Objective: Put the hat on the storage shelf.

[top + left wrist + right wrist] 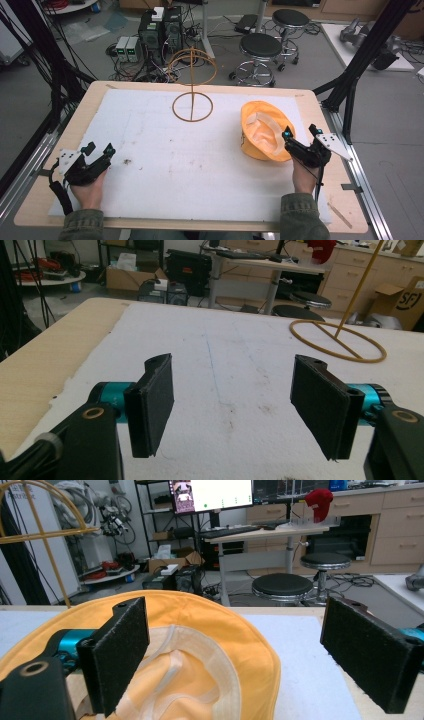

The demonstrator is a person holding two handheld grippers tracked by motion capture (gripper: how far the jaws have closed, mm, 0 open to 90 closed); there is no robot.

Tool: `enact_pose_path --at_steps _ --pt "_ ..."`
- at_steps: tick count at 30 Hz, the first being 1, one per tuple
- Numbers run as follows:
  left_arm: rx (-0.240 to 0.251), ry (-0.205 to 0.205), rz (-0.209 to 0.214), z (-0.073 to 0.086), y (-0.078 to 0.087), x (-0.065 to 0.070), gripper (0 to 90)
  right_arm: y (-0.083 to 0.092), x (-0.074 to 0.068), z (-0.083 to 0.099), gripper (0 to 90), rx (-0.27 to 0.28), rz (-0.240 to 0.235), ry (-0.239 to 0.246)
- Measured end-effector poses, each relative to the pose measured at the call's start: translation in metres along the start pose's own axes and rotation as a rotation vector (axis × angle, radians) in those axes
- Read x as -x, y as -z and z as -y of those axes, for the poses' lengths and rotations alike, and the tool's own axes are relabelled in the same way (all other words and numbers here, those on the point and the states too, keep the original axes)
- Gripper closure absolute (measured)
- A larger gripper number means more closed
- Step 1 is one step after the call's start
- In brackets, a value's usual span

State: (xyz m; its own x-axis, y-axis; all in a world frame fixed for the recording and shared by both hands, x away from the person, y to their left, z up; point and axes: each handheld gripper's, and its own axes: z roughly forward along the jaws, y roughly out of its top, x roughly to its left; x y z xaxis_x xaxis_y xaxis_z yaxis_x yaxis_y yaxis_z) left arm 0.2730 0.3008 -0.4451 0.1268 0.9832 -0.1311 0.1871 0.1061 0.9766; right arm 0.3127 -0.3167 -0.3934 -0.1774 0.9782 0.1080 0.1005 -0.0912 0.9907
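Left gripper (pixel 99 150): you hold it low at left edge of white mat (pixel 150 150), jaws spread wide, nothing between them. Wire hat stand (pixel 192 102): stands bare at mat's far centre, path to it unobstructed. Yellow hat (pixel 262 130): lies upside down on mat's right side, well apart from stand, not yet lifted. Right gripper (pixel 300 132): jaws parted at hat's brim, no grasp yet. Judgement: work barely begun; pickup and placing on stand remain. Stools (pixel 261 47) on floor beyond table, no hindrance.

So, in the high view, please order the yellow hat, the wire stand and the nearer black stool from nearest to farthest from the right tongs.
1. Yellow hat: just left of the right tongs.
2. Wire stand: table's far middle.
3. Black stool: on the floor beyond the table.
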Motion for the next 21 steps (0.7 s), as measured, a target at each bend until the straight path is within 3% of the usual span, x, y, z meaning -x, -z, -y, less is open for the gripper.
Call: enact_pose_path --at_steps 6,13,14,18,21 --pt "-0.001 -0.038 0.008 0.0 -0.001 0.004 33.8 -0.014 0.007 -0.004 11.1 -0.022 0.004 -0.004" --pt "-0.006 -0.036 0.01 0.0 -0.001 0.004 33.8 -0.028 0.014 -0.003 11.1 -0.084 -0.007 -0.004" --pt "-0.006 -0.035 0.009 0.0 -0.001 0.004 33.9 -0.034 0.018 -0.001 11.1 -0.125 -0.008 -0.015" --pt "-0.008 -0.037 0.014 0.0 -0.001 0.004 33.8 -0.041 0.024 0.004 11.1 -0.203 0.046 -0.033" --pt "-0.008 -0.036 0.021 0.001 -0.002 0.004 33.8 -0.045 0.029 0.009 11.1 -0.264 0.058 -0.067"
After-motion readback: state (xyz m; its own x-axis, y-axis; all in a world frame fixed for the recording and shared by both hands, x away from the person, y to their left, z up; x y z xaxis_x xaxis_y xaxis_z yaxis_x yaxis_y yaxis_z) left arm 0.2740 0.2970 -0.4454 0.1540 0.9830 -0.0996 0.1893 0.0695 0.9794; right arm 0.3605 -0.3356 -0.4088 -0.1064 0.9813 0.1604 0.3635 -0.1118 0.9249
